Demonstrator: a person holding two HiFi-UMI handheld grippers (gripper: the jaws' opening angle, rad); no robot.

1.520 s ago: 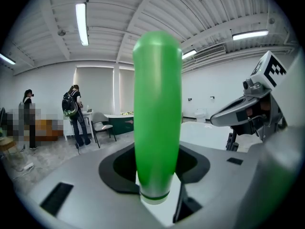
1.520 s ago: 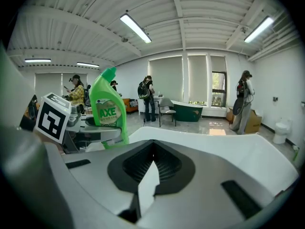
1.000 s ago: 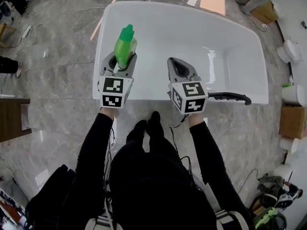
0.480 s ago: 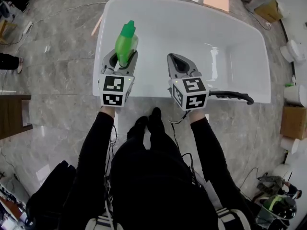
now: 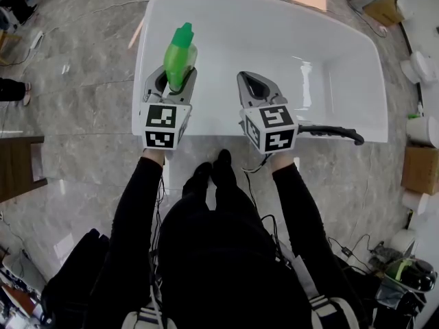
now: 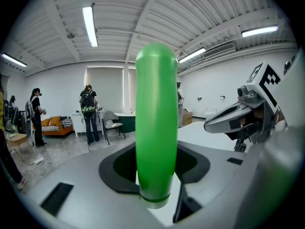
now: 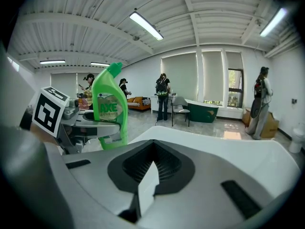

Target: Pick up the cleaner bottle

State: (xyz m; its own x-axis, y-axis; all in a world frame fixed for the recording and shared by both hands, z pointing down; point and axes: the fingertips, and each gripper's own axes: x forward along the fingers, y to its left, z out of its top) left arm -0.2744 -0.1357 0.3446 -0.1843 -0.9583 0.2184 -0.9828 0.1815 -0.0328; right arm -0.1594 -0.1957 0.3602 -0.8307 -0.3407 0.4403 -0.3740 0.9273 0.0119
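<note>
The green cleaner bottle (image 5: 180, 57) stands upright between the jaws of my left gripper (image 5: 173, 81), above the near left part of the white table (image 5: 329, 53). In the left gripper view the bottle (image 6: 156, 128) fills the middle, and the left gripper (image 6: 155, 178) is shut on its body. My right gripper (image 5: 250, 79) hovers to the right of it, apart from the bottle, shut with nothing between its jaws. From the right gripper view, whose gripper (image 7: 152, 144) shows its tips meeting, the bottle (image 7: 109, 106) appears at the left, clasped by the left gripper (image 7: 95, 120).
A black curved bar (image 5: 333, 132) lies at the table's near right edge. Boxes and white containers (image 5: 418, 132) crowd the floor on the right. People (image 7: 163, 97) stand far off in the room, by chairs and a dark green tub (image 7: 205, 112).
</note>
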